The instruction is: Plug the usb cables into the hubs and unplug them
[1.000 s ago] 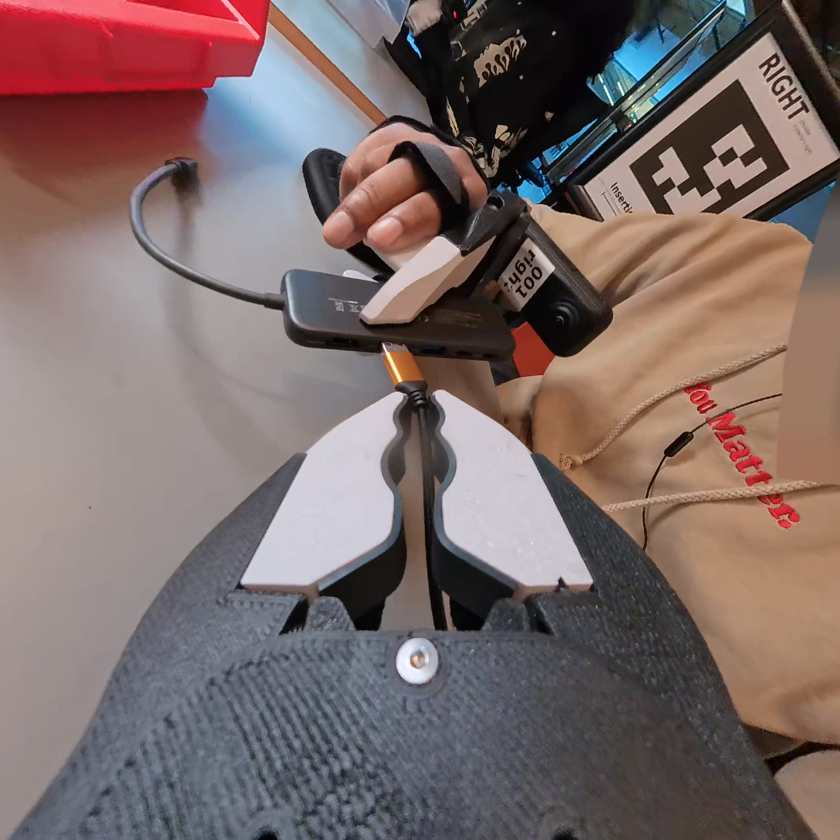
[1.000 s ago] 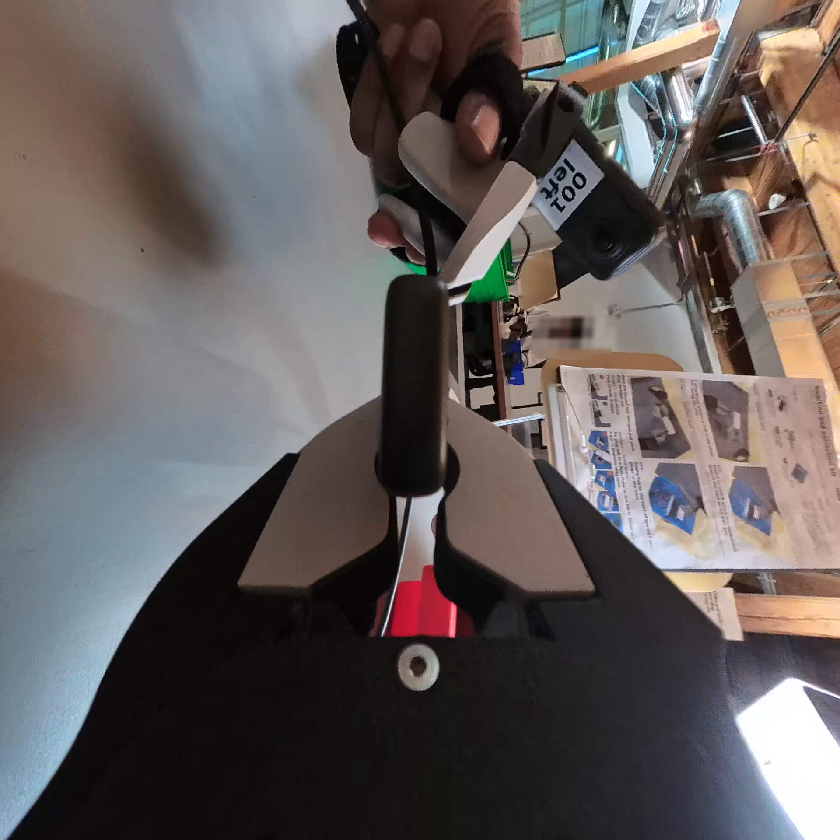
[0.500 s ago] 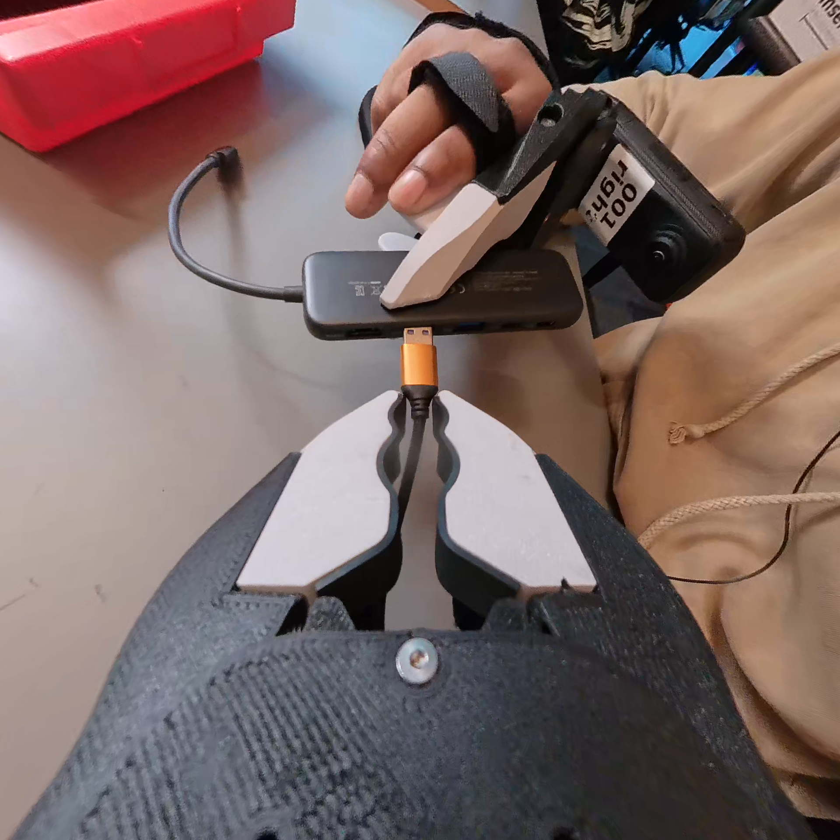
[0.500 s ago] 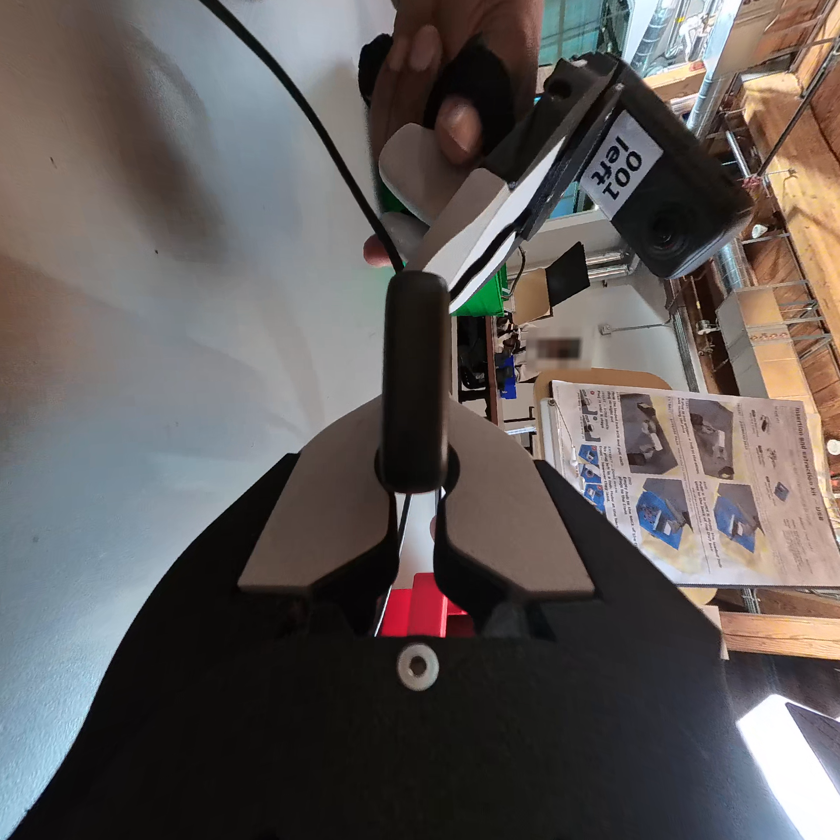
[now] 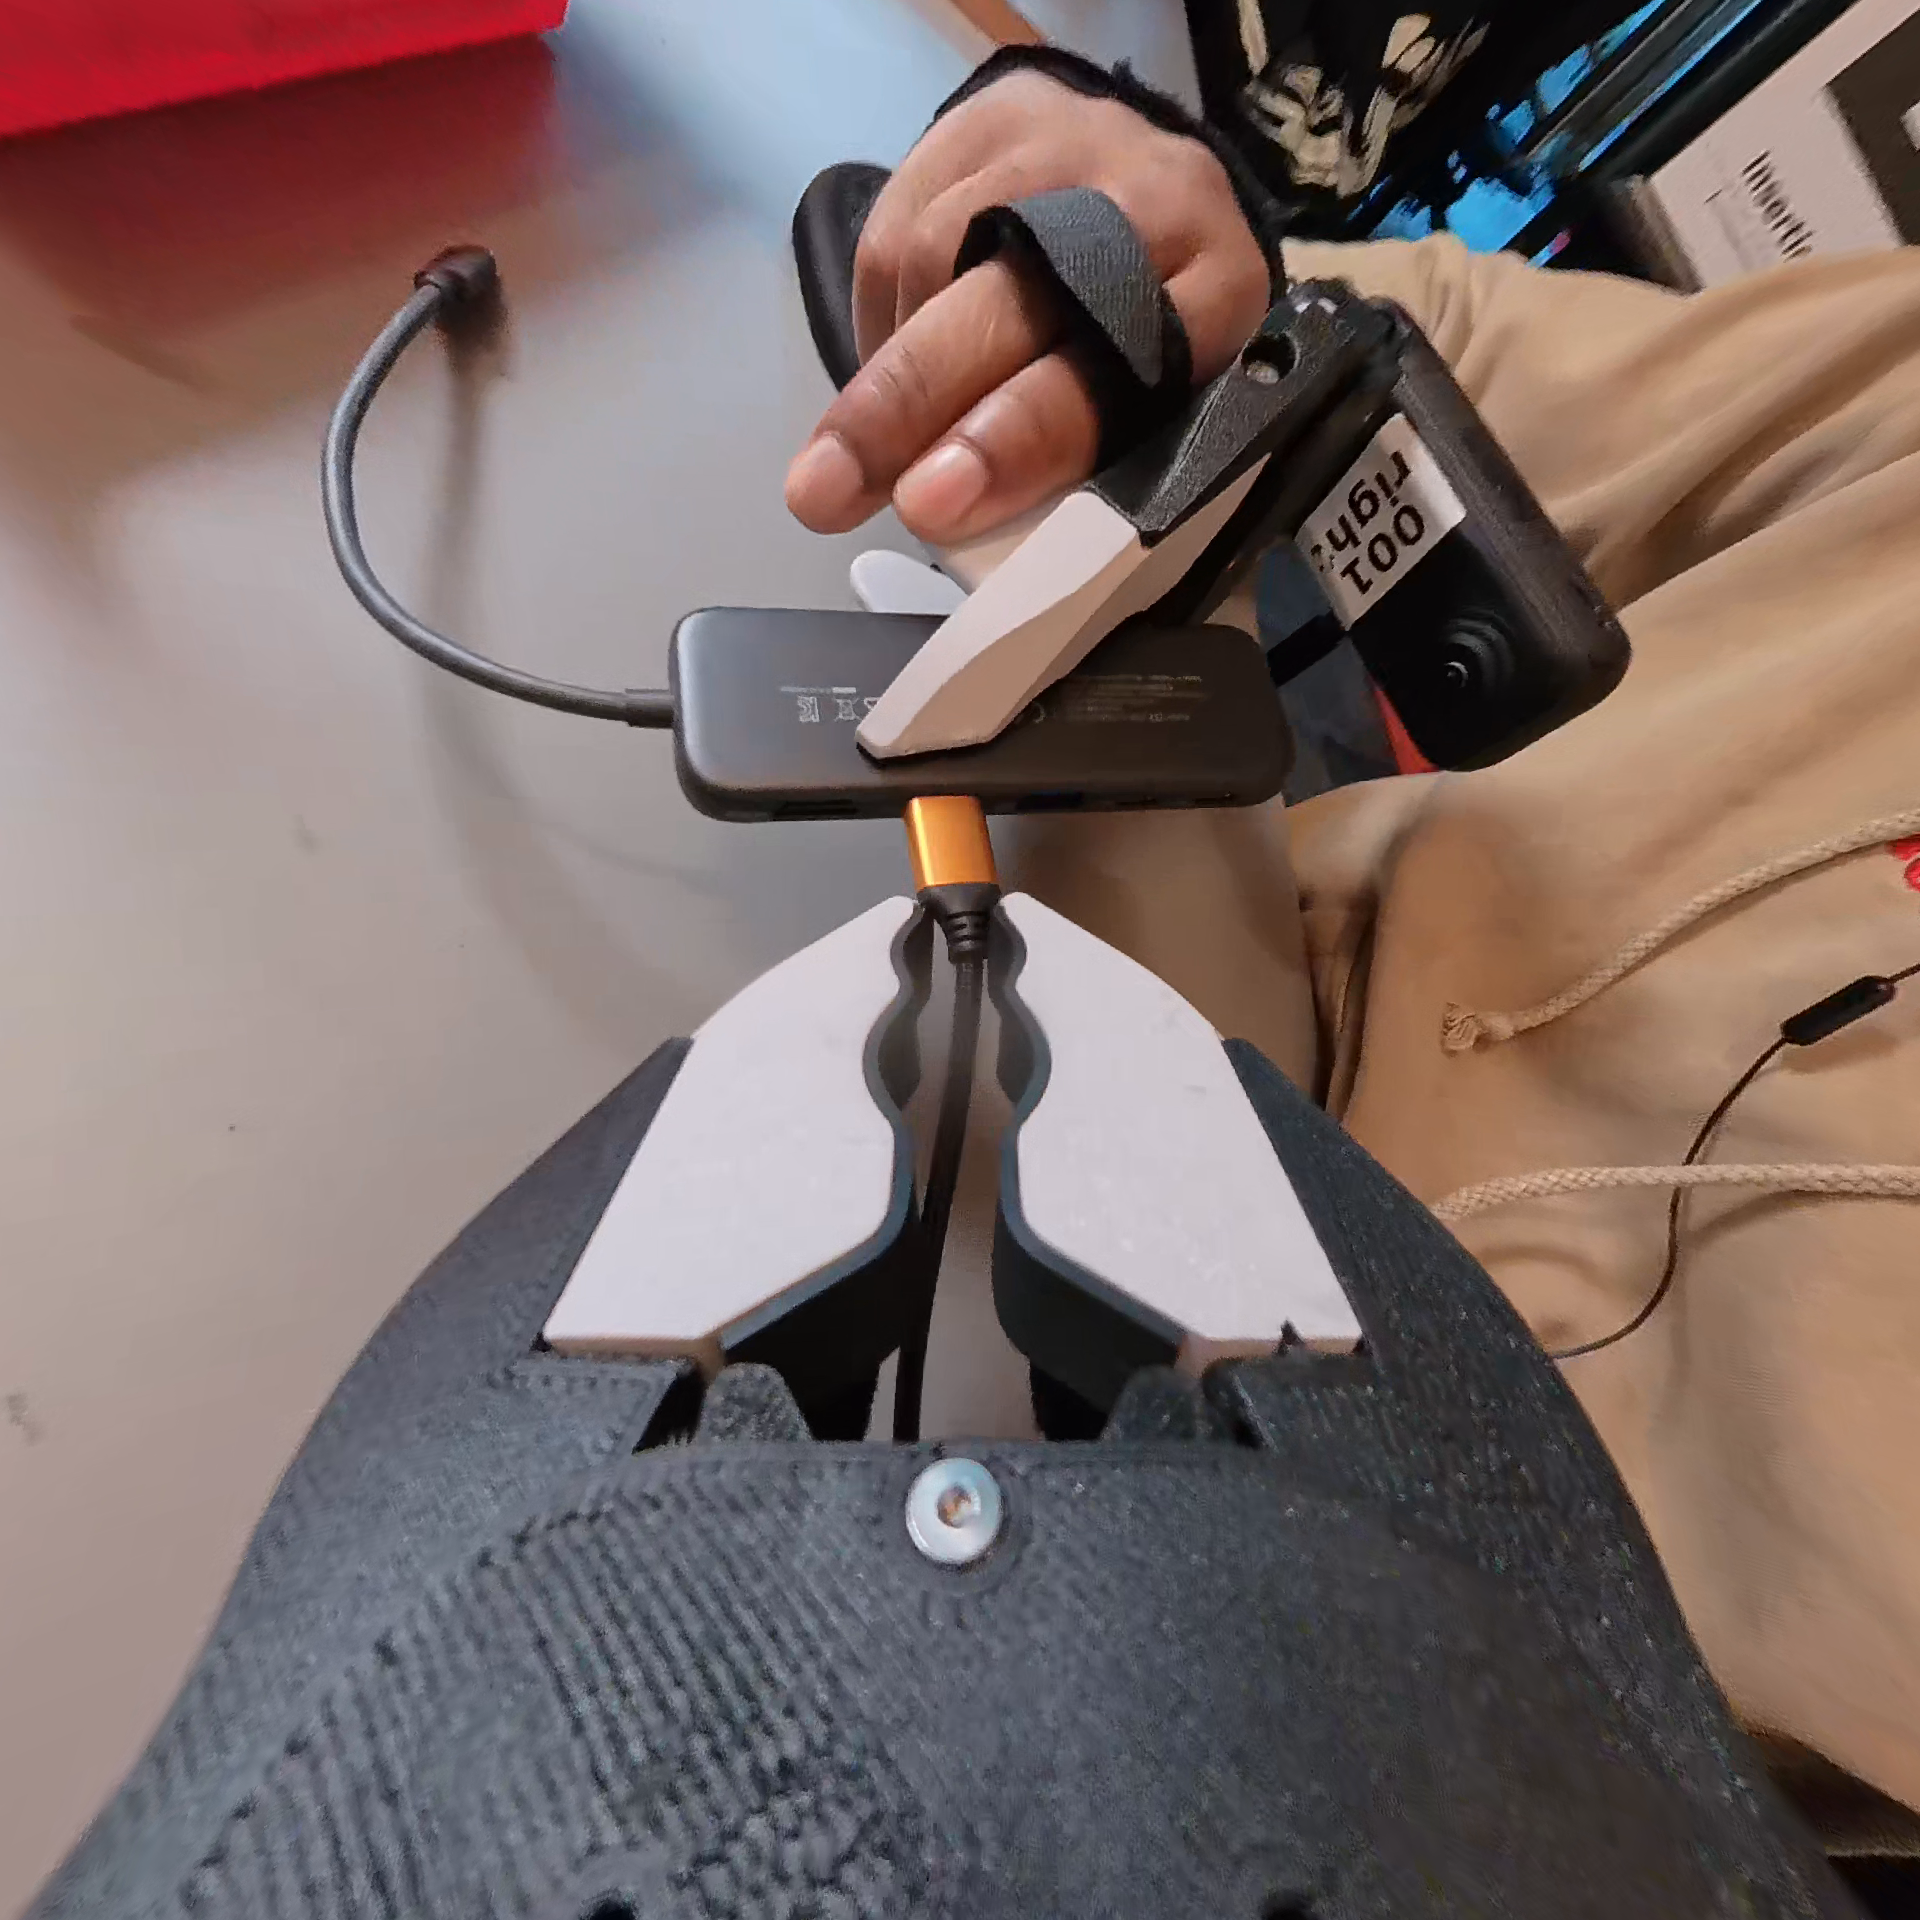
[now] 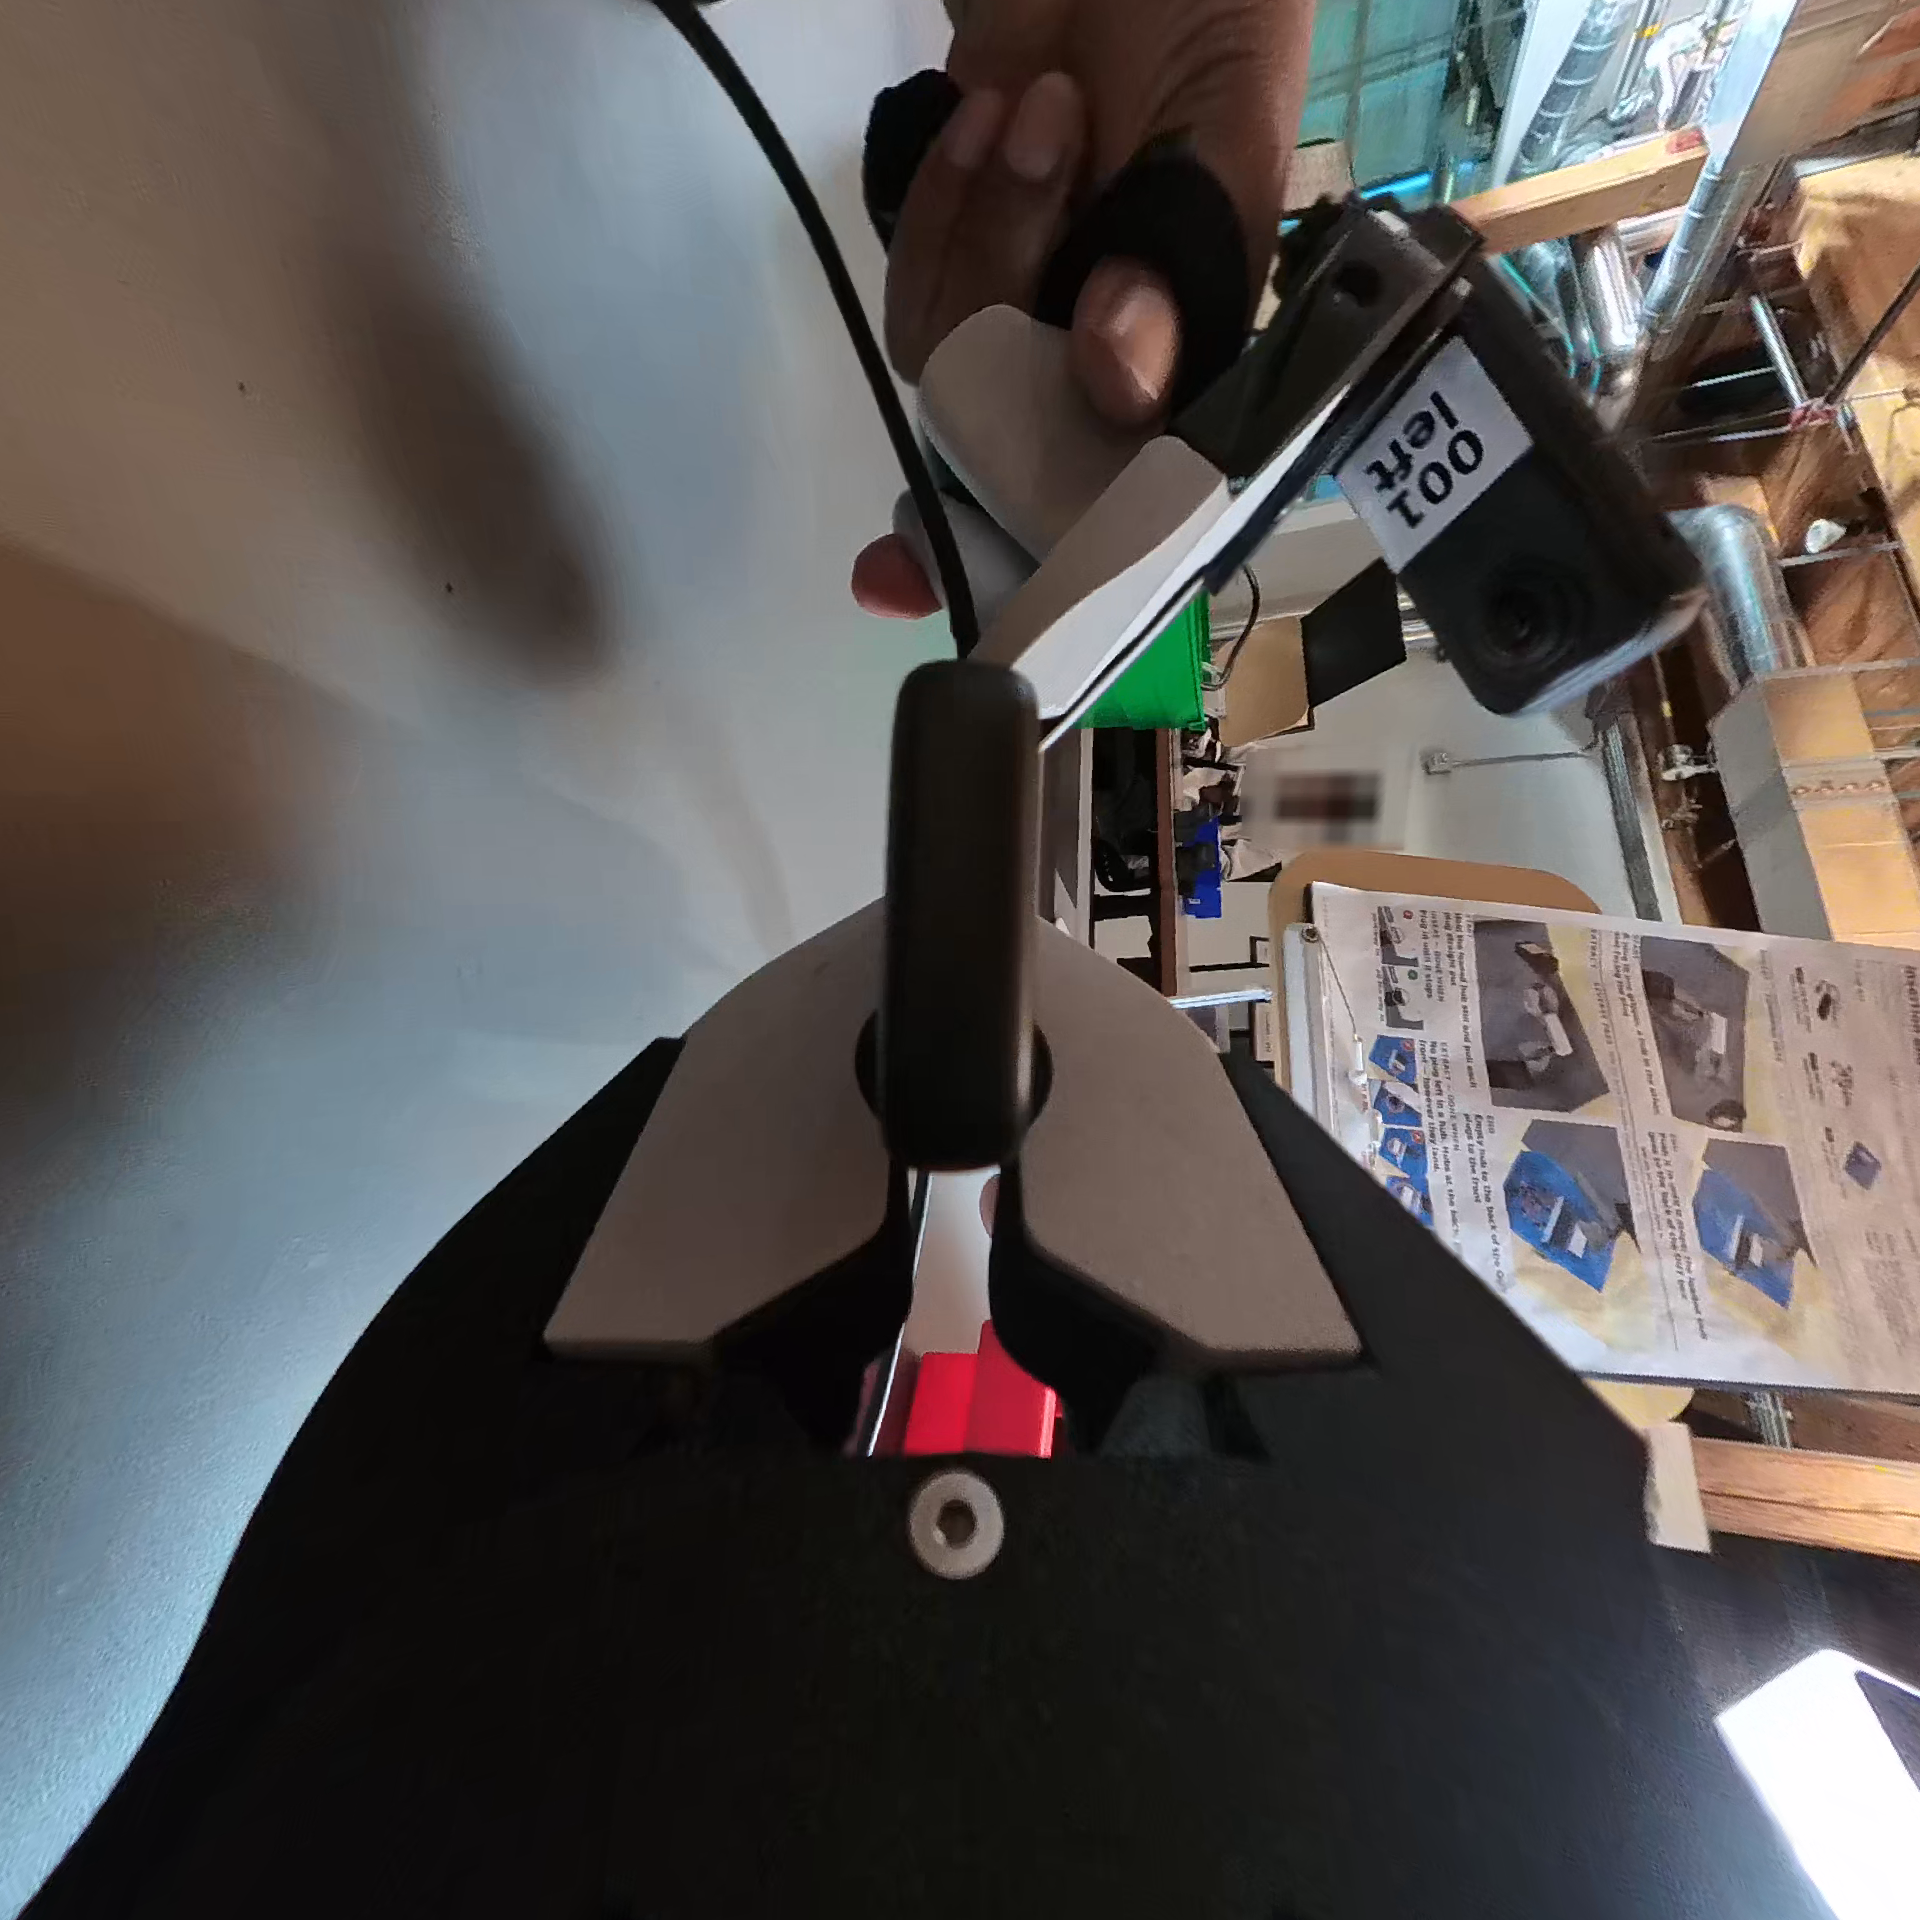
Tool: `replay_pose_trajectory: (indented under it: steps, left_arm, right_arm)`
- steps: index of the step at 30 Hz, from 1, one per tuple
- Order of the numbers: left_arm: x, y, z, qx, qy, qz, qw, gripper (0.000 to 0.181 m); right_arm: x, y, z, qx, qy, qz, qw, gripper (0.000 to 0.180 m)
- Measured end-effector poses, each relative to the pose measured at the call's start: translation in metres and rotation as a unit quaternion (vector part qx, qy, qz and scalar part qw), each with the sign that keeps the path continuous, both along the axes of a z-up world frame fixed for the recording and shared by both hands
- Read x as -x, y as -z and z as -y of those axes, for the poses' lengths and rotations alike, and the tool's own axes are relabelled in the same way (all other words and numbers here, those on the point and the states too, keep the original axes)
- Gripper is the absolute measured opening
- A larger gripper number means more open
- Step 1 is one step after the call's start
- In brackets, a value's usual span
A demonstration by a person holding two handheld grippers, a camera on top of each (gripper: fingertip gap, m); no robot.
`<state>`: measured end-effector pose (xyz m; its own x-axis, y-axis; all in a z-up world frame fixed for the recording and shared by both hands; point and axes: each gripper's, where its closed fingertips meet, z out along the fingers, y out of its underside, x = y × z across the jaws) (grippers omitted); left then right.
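My left gripper [image 5: 958,914] is shut on a black USB cable just behind its orange plug [image 5: 948,847]. The plug's metal tip is hidden inside a port on the near edge of the black hub [image 5: 977,717]. The right gripper [image 5: 1049,634] shows farther off in the left wrist view, its fingers clamped on the hub and holding it above the table. In the right wrist view my right gripper [image 6: 961,997] is shut on the hub [image 6: 961,904], seen end-on. The left gripper [image 6: 1122,561] shows beyond it, with the black cable [image 6: 831,239] running up and left.
The hub's own short black cable [image 5: 384,488] curves left over the grey table [image 5: 260,935]. A red bin [image 5: 260,62] stands at the far left. A person in a beige hoodie [image 5: 1662,1039] fills the right. A printed sheet [image 6: 1579,1143] hangs at right in the right wrist view.
Half a second ago the orange plug's metal tip stood bare just short of the hub. Now it is pushed into the port. Both grippers have kept their grip.
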<state>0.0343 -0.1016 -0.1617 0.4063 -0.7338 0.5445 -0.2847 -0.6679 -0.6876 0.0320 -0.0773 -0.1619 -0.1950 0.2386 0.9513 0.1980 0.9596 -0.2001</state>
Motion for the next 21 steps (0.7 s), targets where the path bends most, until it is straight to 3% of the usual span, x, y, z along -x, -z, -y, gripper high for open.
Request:
replay_pose_trajectory:
  steps: [8,15,18,21]
  left_arm:
    - [0.014,-0.016,-0.015,-0.023,-0.047,0.034,0.998,0.008]
    - [0.010,-0.017,-0.017,-0.036,-0.052,0.043,0.997,0.009]
    - [0.021,-0.048,-0.020,-0.099,-0.063,0.064,0.991,0.017]
    - [0.065,-0.095,-0.030,-0.185,-0.128,0.055,0.973,0.018]
  right_arm:
    - [0.004,-0.013,-0.019,0.077,0.049,-0.028,0.995,0.014]
    - [-0.002,-0.015,-0.020,0.056,0.040,-0.026,0.997,0.012]
    - [-0.004,-0.026,-0.021,0.079,0.036,-0.045,0.995,0.012]
    - [-0.007,-0.032,-0.027,0.096,0.042,-0.062,0.993,0.012]
